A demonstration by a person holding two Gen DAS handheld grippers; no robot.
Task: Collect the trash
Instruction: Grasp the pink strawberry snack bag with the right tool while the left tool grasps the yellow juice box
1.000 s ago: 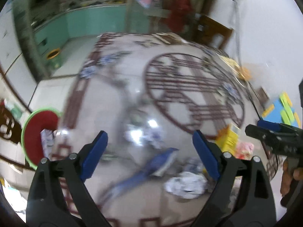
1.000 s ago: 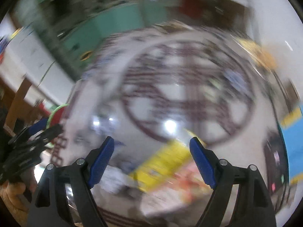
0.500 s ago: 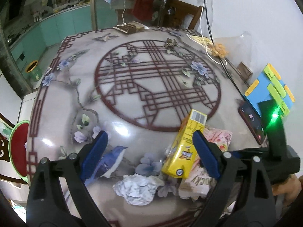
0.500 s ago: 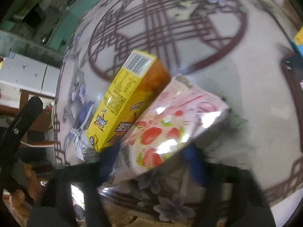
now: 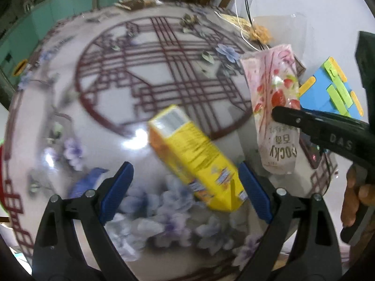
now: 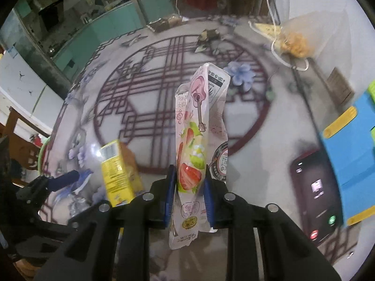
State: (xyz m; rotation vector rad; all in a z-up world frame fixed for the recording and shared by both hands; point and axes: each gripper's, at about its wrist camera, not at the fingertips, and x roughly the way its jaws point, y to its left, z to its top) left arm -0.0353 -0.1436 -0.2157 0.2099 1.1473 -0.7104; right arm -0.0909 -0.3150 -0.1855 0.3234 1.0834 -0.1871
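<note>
The right gripper [image 6: 188, 193] pinches a pink strawberry Pocky packet [image 6: 199, 140] between its blue pads [image 6: 169, 196], the packet standing upright along the fingers and held clear of the round patterned table [image 6: 140, 89] beneath. In the left wrist view the same Pocky packet [image 5: 274, 107] hangs up and to the right of the left gripper [image 5: 185, 193], with the right gripper's black finger [image 5: 311, 124] clamped across its middle and the person's hand [image 5: 356, 199] visible at the far right edge.

The left gripper's jaws stand wide apart and hold nothing. A yellow carton [image 5: 194, 157], blurred, lies tilted on the table just ahead of it, its near end close beside the right-hand blue pad [image 5: 254, 193]; whether the two touch cannot be told. Seen from the right wrist, the yellow carton [image 6: 119, 173] sits down and to the left of the closed jaws, with a crumpled white paper wad [image 6: 77, 205] nearer the table edge beside it.

To the right of the right gripper lie a dark smartphone [image 6: 316, 187] with a lit screen and a blue box with yellow and green strips [image 6: 351, 154]. Far ahead, a clear bag of orange snacks [image 6: 293, 42] rests at the table's back edge.
</note>
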